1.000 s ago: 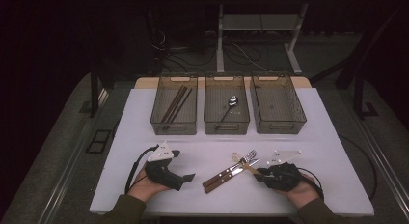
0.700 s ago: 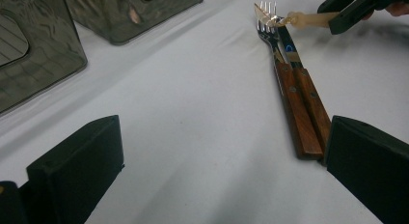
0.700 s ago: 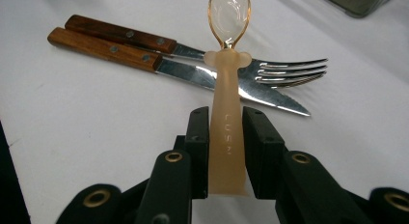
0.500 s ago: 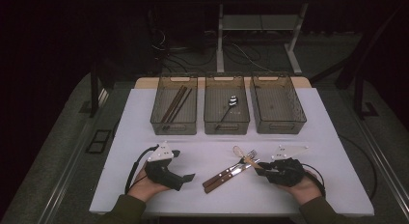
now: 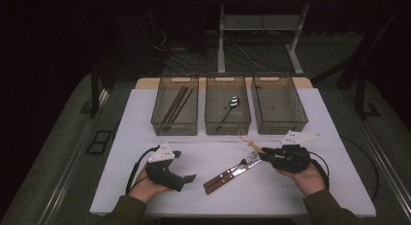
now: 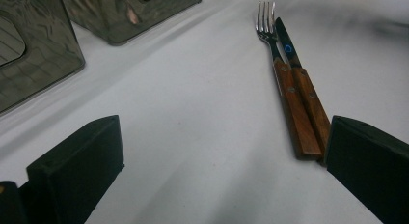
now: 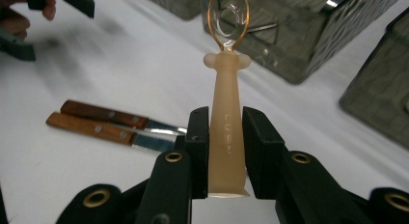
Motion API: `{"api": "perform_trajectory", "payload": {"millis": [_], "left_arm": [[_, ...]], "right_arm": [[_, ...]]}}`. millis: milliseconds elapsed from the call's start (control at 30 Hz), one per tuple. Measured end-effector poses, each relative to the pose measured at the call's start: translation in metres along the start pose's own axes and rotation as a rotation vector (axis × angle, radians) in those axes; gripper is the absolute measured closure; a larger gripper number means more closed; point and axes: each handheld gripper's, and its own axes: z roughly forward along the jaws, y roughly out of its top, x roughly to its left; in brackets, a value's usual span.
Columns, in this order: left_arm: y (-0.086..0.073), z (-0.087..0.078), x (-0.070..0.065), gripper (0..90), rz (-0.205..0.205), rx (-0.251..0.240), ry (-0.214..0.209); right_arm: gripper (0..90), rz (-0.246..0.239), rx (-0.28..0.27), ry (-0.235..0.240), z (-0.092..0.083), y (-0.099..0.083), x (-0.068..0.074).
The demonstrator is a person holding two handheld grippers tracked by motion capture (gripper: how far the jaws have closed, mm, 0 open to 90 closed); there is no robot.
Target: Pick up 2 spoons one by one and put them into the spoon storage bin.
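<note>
A small spoon (image 7: 226, 122) with a beige handle and a clear, amber-rimmed bowl sticks out of my right gripper (image 7: 226, 137), which is shut on the handle. From above, that spoon (image 5: 248, 141) points up-left from the right gripper (image 5: 265, 155), raised off the white table (image 5: 310, 123). A fork (image 6: 285, 96) and a knife (image 6: 305, 91) with wooden handles lie side by side at mid-table (image 5: 231, 171). My left gripper (image 5: 186, 178) rests low at the left, jaws wide open and bare (image 6: 222, 171), its right jaw next to the handle ends.
Three smoky plastic bins stand in a row at the back: the left bin (image 5: 160, 119) has dark chopsticks (image 5: 175, 104), the middle bin (image 5: 211, 119) a metal spoon (image 5: 231, 104), the right bin (image 5: 299, 113) looks bare. The table's front edge is close to both hands.
The right gripper has risen and shifted a little toward the bins, lifting the spoon off the table. The left gripper, fork and knife have stayed put.
</note>
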Motion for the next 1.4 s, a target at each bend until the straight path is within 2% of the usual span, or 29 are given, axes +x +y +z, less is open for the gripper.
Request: {"api": "perform_trajectory", "payload": {"millis": [133, 367, 767, 900, 1167, 1400], "left_arm": [[0.000, 0.000, 0.000, 0.0, 0.006, 0.004, -0.004], [0.000, 0.000, 0.000, 0.0, -0.006, -0.003, -0.007], [0.000, 0.000, 0.000, 0.0, 0.007, 0.002, -0.004], [0.000, 0.001, -0.001, 0.0, 0.011, 0.002, -0.005], [0.000, 0.001, -0.001, 0.0, 0.007, 0.005, -0.005], [0.000, 0.001, -0.002, 0.0, 0.000, -0.004, -0.009]], "right_arm": [[73.1, -0.003, -0.018, -0.013, 0.000, 0.010, -0.005], [73.1, 0.012, -0.068, -0.025, 0.002, 0.029, -0.016], [73.2, 0.029, -0.115, -0.044, 0.019, 0.063, -0.025], [73.1, 0.017, -0.093, -0.067, 0.028, 0.078, -0.029], [73.1, 0.018, -0.039, -0.084, 0.052, 0.102, -0.039], [73.1, 0.052, 0.034, -0.106, 0.081, 0.112, -0.050]]}}
